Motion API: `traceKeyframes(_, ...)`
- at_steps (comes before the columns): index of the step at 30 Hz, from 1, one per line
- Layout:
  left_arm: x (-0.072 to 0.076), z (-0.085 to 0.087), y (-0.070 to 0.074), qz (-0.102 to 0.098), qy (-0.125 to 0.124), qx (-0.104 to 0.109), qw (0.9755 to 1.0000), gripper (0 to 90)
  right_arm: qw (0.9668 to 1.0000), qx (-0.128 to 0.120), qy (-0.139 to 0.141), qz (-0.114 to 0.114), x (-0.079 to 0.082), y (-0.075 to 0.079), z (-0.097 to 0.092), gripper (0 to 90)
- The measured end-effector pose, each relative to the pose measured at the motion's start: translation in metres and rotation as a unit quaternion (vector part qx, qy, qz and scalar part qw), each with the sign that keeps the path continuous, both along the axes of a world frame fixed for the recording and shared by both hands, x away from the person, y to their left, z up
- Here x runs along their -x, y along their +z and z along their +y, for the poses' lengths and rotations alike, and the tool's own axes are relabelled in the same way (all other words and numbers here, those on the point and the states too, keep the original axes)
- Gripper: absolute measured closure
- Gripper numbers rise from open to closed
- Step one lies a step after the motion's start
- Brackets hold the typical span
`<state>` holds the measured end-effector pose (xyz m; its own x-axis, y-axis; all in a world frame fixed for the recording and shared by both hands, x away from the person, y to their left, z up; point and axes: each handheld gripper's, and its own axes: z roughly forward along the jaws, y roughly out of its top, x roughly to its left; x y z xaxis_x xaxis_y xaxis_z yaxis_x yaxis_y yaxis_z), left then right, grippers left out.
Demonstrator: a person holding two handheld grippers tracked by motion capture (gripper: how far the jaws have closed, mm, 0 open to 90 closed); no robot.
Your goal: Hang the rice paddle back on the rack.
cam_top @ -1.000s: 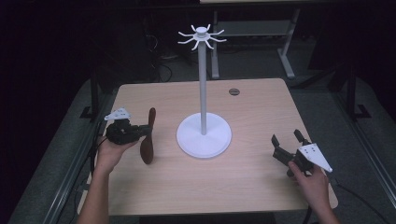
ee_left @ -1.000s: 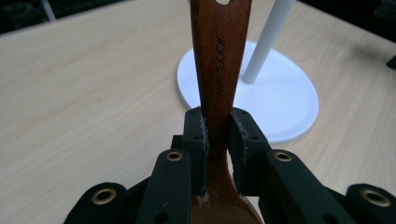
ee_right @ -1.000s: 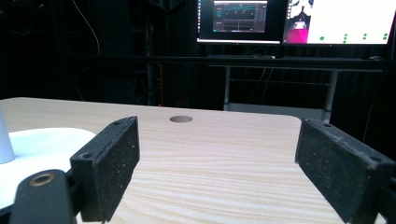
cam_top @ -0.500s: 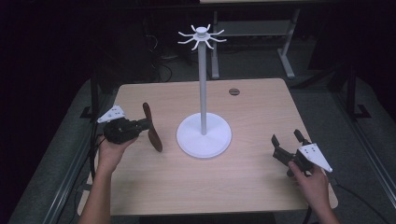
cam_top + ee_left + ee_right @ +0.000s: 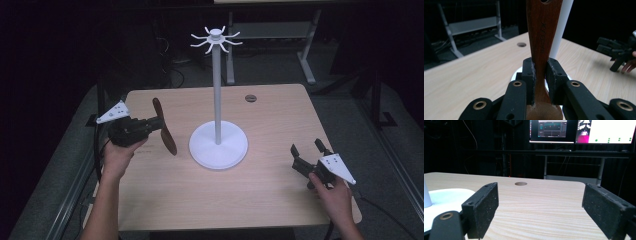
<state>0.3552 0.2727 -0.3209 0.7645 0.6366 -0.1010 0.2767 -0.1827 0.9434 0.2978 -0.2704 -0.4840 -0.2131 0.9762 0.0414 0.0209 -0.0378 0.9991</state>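
1. We see a light wooden table [image 5: 260, 200] with a small round hole [image 5: 250, 98] near its far edge.
2. On the table stands a white stand [image 5: 218, 145]: a round flat base, a tall upright pole and a crown of curved hooks [image 5: 216, 40] at the top. It sits where it sat in the earlier frames.
3. We find the wooden spoon [image 5: 164, 127] left of the stand's base, lifted off the table and held near mid-length, one end raised toward the far side and the other lowered toward the near side, close to the base rim. One second ago it hung lower and closer to the person; it now sits higher and farther forward.
4. The left gripper [image 5: 152, 123] is clamped on the wooden spoon. In the left gripper view both pads press the brown handle [image 5: 541, 50], which rises between them with a hole near its top; the white pole stands just behind it.
5. The left hand [image 5: 120, 152] has moved forward and up since the earlier frames.
6. The right gripper [image 5: 306, 155] rests low at the table's right near corner, jaws apart. In the right gripper view its two pads [image 5: 484, 207] stand wide with bare tabletop between. It is unchanged from the earlier frames.
7. The right hand [image 5: 334, 195] holds it from behind.
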Motion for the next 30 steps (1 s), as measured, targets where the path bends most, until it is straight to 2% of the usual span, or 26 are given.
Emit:
traceKeyframes(9, -0.007, -0.013, 0.035, -0.016, -0.019, 0.002, 0.9997, 77.5, 1.0, 0.001, 0.0, -0.001, 0.0, 0.0, 0.0, 13.0)
traceKeyframes(10, -0.008, -0.017, 0.042, -0.023, -0.025, 0.003, 0.9994, 77.5, 1.0, 0.0, 0.0, -0.001, 0.0, 0.0, 0.0, 13.0)
traceKeyframes(14, -0.011, -0.022, 0.054, -0.029, -0.032, 0.007, 0.999, 77.5, 1.0, 0.0, 0.0, -0.001, 0.0, 0.0, 0.0, 13.0)
traceKeyframes(25, -0.023, -0.045, 0.091, -0.05, -0.065, 0.015, 0.9966, 77.4, 1.0, 0.001, 0.0, -0.001, 0.0, 0.0, 0.0, 13.0)
traceKeyframes(30, -0.027, -0.057, 0.106, -0.06, -0.076, 0.011, 0.9953, 77.4, 1.0, 0.0, 0.0, -0.001, 0.0, 0.0, 0.0, 13.0)
